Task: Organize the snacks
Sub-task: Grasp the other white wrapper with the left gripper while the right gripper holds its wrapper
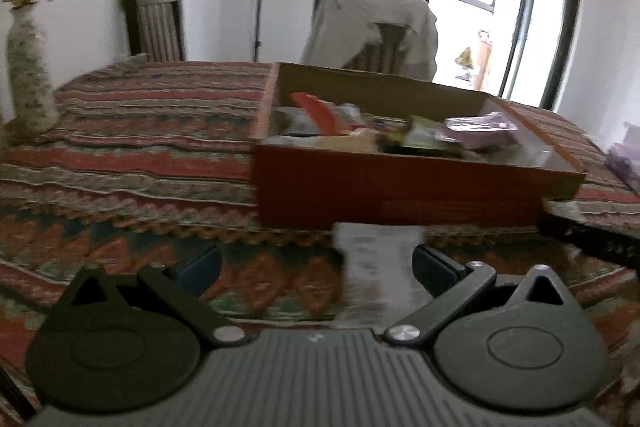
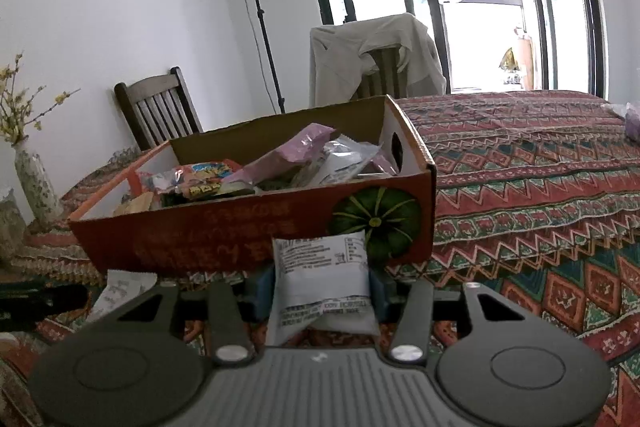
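Here the right gripper (image 2: 320,291) clamps a white sachet (image 2: 320,267) at six o'clock below the snack box (image 2: 256,231) (ready for loading); the left gripper (image 1: 316,267) gapes empty.

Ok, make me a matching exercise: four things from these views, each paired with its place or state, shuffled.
1. white packet
2. orange box
3. vase
4. beige garment

a. draped over a chair
b. gripped by the right gripper
c. holding yellow-flowered twigs
d. filled with snack packs

Pairs: 1-b; 2-d; 3-c; 4-a
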The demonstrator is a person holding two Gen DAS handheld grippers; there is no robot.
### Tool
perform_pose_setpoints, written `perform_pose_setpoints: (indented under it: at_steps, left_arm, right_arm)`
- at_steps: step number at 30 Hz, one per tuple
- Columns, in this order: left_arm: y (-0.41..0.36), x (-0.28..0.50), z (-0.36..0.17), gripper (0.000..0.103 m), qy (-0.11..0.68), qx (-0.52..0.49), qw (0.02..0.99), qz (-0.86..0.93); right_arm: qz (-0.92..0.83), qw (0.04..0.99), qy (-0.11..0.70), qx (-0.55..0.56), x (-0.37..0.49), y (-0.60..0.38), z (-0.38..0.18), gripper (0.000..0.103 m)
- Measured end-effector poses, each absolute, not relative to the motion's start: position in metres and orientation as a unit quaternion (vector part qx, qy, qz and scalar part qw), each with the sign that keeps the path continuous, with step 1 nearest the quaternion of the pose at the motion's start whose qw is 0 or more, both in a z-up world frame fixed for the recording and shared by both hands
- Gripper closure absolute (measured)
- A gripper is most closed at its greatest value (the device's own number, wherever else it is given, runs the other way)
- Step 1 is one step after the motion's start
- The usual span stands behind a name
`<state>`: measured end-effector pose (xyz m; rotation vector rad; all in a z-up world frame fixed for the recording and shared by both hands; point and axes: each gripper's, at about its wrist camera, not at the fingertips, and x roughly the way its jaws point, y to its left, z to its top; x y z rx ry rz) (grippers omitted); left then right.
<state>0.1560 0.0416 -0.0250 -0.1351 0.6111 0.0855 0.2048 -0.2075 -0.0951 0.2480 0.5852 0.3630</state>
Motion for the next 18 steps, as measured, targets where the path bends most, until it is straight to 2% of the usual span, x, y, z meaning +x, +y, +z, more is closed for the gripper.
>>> perform_pose_setpoints:
  at_steps: [9,18]
  left_arm:
    - [-0.005,0.177,-0.038,0.0,0.318,-0.029,0.946,0.047]
    - [-0.001,0.186,-0.048,0.0,0.343,-0.042,0.937,0.047]
  right_arm:
    - [0.182,0.931,0.289,0.131,0.206,-0.21,-0.096,0.055]
    - [0.184,0.93,0.29,0.131,0.206,-0.209,-0.096,0.053]
